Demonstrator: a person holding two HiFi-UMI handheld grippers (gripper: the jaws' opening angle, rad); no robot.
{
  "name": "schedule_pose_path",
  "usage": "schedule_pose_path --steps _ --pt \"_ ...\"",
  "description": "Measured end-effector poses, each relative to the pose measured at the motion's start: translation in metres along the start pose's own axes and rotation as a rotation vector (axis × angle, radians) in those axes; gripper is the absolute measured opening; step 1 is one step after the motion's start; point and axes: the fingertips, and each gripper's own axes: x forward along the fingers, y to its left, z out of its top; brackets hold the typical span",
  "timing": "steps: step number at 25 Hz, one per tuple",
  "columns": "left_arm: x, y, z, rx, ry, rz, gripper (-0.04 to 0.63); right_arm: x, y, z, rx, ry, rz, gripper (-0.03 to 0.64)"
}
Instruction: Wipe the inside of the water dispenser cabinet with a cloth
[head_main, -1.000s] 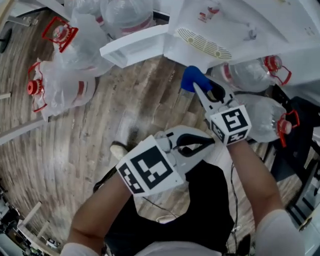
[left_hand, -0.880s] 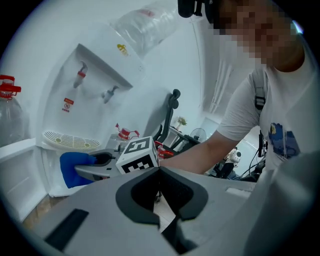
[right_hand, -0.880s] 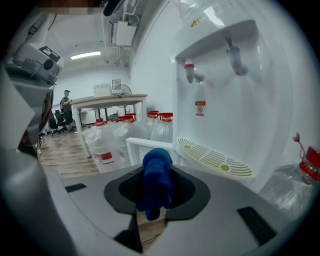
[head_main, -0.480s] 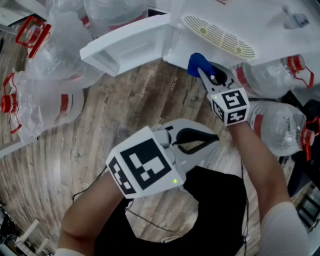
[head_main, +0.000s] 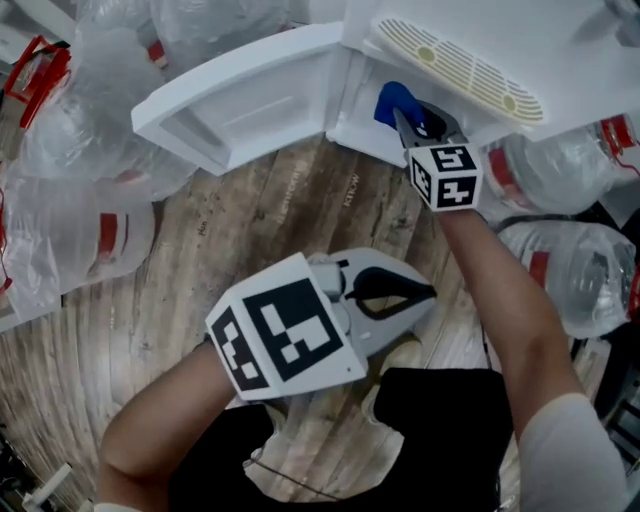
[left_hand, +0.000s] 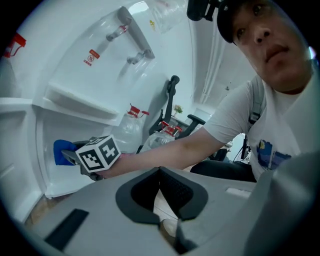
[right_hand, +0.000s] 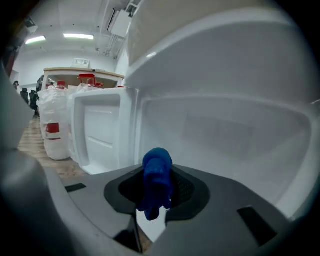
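Right gripper (head_main: 406, 116) clamped on blue cloth (head_main: 392, 99) at cabinet (head_main: 352, 118) opening | left gripper (head_main: 426, 293) closed, empty | water jugs (head_main: 70, 205) crowd both sides

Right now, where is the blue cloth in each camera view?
Head view: blue cloth upper right of centre, at the white cabinet opening.
Left gripper view: blue cloth at left, mid-height.
Right gripper view: blue cloth low centre, clamped between the jaws.
Shared landmark: the white cabinet, in all three.
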Motion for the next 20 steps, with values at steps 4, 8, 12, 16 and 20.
schedule_pose_path --steps 4,8,12,16,20 --pt "0.005 0.011 -0.011 0.008 -0.01 -0.02 0.002 0.031 -0.015 -0.017 0.008 -0.006 -0.053 0.095" --pt "0.011 0.023 -0.021 0.013 -0.017 -0.039 0.002 0.062 -0.029 -0.035 0.013 -0.01 -0.091 0.095" --pt "0.019 0.036 -0.028 0.012 -0.029 -0.047 0.002 0.084 -0.041 -0.054 0.019 -0.004 -0.115 0.095" --pt "0.029 0.045 -0.035 0.005 -0.03 -0.065 0.002 0.105 -0.048 -0.063 0.019 -0.016 -0.119 0.095" --pt "0.039 0.051 -0.039 -0.012 -0.033 -0.079 0.002 0.12 -0.061 -0.063 0.025 -0.037 -0.139 0.095"
